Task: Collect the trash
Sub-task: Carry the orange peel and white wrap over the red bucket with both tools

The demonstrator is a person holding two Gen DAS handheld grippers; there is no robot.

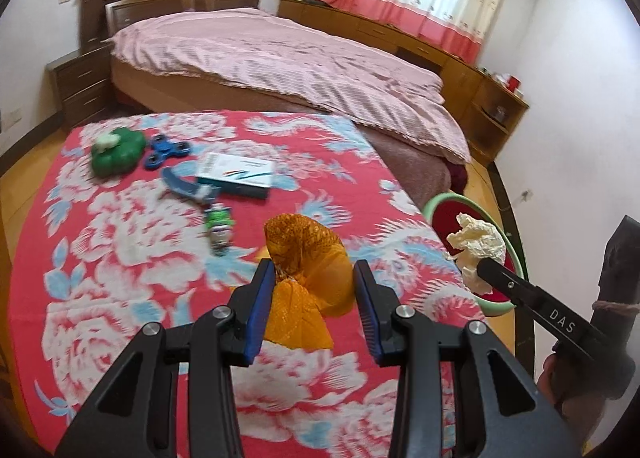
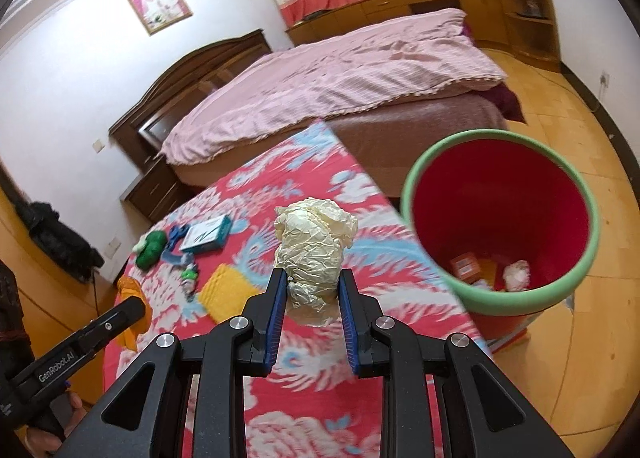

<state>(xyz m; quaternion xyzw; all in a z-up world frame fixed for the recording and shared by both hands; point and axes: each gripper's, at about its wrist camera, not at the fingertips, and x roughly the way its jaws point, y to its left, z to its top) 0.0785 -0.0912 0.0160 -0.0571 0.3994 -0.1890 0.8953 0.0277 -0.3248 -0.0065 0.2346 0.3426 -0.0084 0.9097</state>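
My left gripper [image 1: 314,278] is shut on an orange mesh bag [image 1: 308,250] and holds it above the red flowered tablecloth [image 1: 120,258]. From the right wrist view the left gripper [image 2: 134,308] shows at the lower left with the orange mesh bag [image 2: 130,286] at its tip. My right gripper [image 2: 312,278] is shut on a crumpled cream paper ball [image 2: 314,246] near the table's right edge. To its right, on the floor, stands a red bin with a green rim [image 2: 404,194]. In the left wrist view, the paper ball [image 1: 476,242] and right gripper [image 1: 486,268] overlap the bin [image 1: 440,200].
A green toy [image 1: 116,152], blue spinner [image 1: 168,152], small box [image 1: 236,174], blue curved piece [image 1: 180,186] and little figure [image 1: 220,226] lie on the cloth. A yellow textured pad [image 2: 228,290] lies there too. The bin holds a small orange box [image 2: 466,266] and white paper [image 2: 516,274]. A bed [image 1: 280,58] stands behind.
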